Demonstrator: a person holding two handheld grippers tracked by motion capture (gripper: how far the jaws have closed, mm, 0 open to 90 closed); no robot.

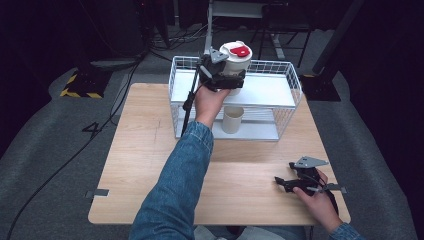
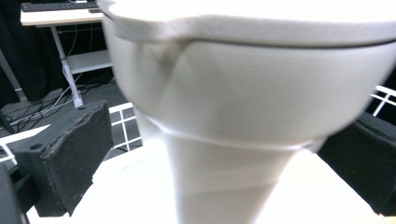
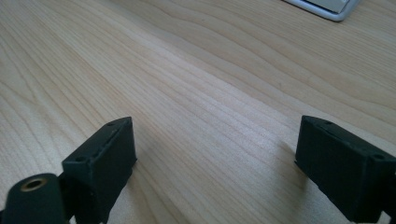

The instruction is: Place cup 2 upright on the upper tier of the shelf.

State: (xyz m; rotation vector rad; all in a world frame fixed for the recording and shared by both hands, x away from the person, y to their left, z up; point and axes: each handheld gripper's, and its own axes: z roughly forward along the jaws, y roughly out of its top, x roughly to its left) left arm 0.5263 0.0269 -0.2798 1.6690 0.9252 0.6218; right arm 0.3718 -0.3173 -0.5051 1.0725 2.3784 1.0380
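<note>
A white cup [image 1: 236, 62] with a white lid and a red tab stands tall over the top shelf of a white wire rack [image 1: 295, 82]. My left gripper [image 1: 227, 80] reaches around its lower body from the near side. In the left gripper view the cup [image 2: 233, 107] sits between the black jaws of my left gripper [image 2: 219, 154]. A gap shows between the left pad [image 2: 74, 158] and the cup wall. My right gripper [image 1: 278, 181] rests low over the wooden table [image 1: 145, 165] at the front right, and my right gripper [image 3: 215, 154] is open with only bare wood between its jaws.
A second white cup [image 1: 232, 120] stands on the rack's lower shelf. The rack takes up the table's far middle and right. Cables, a stand base and desk legs lie on the dark floor beyond.
</note>
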